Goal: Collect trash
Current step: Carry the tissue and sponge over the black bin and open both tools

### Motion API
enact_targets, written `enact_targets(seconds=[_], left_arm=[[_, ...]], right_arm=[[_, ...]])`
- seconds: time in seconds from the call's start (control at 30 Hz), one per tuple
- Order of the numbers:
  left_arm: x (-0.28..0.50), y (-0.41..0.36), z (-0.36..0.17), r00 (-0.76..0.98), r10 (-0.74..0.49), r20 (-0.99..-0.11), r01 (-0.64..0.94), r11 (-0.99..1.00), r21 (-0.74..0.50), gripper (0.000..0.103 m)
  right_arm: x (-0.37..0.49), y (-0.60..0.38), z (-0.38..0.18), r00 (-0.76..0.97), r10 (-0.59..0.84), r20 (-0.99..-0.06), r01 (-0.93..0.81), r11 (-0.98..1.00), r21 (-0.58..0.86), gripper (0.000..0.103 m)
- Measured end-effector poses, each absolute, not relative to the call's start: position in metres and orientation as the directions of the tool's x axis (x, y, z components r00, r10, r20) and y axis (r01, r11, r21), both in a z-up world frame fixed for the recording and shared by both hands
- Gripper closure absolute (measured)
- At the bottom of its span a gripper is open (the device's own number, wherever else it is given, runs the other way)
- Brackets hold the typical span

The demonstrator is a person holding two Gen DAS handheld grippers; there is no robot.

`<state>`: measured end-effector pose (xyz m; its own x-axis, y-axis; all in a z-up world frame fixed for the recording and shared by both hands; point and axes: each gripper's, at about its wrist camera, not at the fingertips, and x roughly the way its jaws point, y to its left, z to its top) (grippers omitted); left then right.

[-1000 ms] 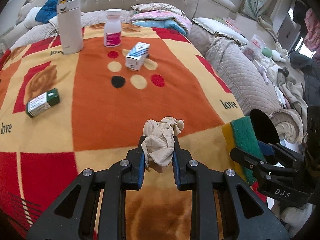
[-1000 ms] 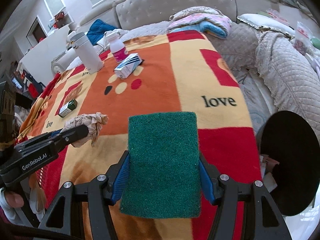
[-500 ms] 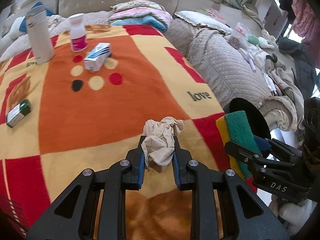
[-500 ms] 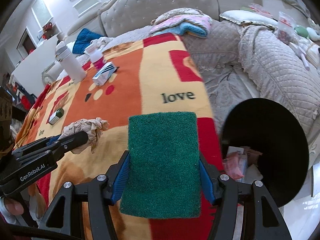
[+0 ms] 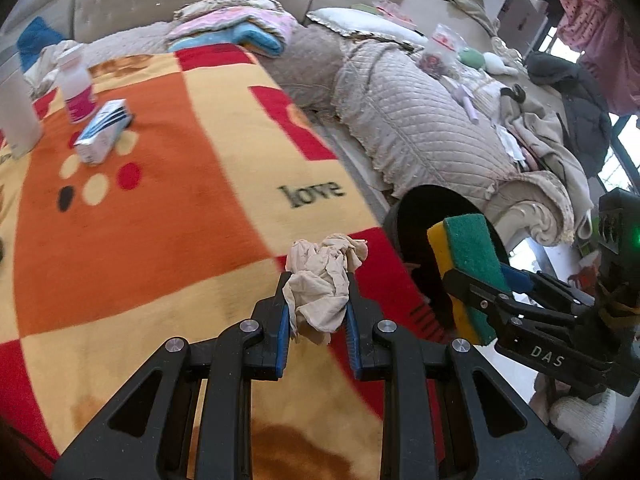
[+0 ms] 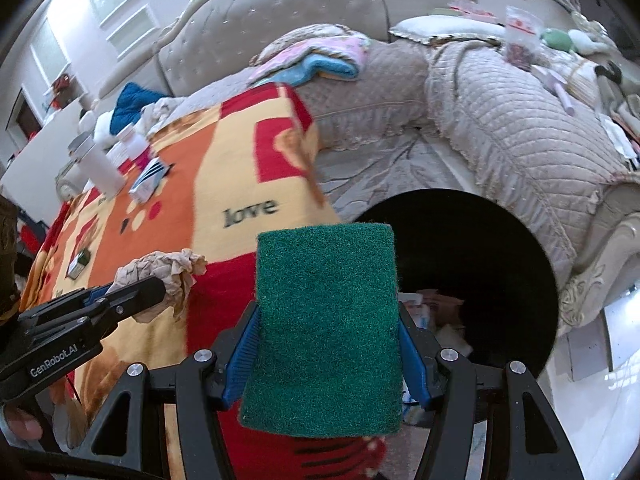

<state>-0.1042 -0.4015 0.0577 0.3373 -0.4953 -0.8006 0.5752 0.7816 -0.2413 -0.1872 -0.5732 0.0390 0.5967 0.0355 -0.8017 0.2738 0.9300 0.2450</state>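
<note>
My left gripper (image 5: 316, 296) is shut on a crumpled beige tissue (image 5: 324, 280) and holds it above the right edge of the blanket-covered table (image 5: 160, 208). The tissue also shows in the right wrist view (image 6: 164, 272). My right gripper (image 6: 326, 332) is shut on a green and yellow sponge (image 6: 326, 304), which also shows in the left wrist view (image 5: 468, 256). The sponge hangs at the near rim of the black trash bin (image 6: 480, 248), which holds some wrappers. In the left wrist view the bin (image 5: 416, 216) lies just right of the tissue.
On the far left of the table stand a white bottle with a pink label (image 5: 78, 88), a white flask (image 5: 16, 116) and a blue and white box (image 5: 104, 132). A small green box (image 6: 78, 264) lies on the left. A quilted sofa (image 5: 420, 120) with clutter wraps around behind and right.
Both grippers have moved right with their loads, from over the middle of the table to its right edge. The bin has come into full view beside them.
</note>
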Motion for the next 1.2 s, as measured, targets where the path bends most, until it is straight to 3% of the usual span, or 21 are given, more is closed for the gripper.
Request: enact_targets(seconds=[0.53, 1.2], left_arm=[[-0.104, -0.474, 0.051, 0.248, -0.550, -0.798, 0.638, 0.712, -0.293, 0.082], [-0.100, -0.503, 0.032, 0.203, -0.548, -0.812, 0.647, 0.697, -0.309, 0.082]], right_arm=[[-0.198, -0.633, 0.024, 0.570, -0.024, -0.821, 0.375, 0.897, 0.234, 0.042], [-0.203, -0.663, 0.010, 0.546, -0.044, -0.836, 0.427, 0.874, 0.233, 0.042]])
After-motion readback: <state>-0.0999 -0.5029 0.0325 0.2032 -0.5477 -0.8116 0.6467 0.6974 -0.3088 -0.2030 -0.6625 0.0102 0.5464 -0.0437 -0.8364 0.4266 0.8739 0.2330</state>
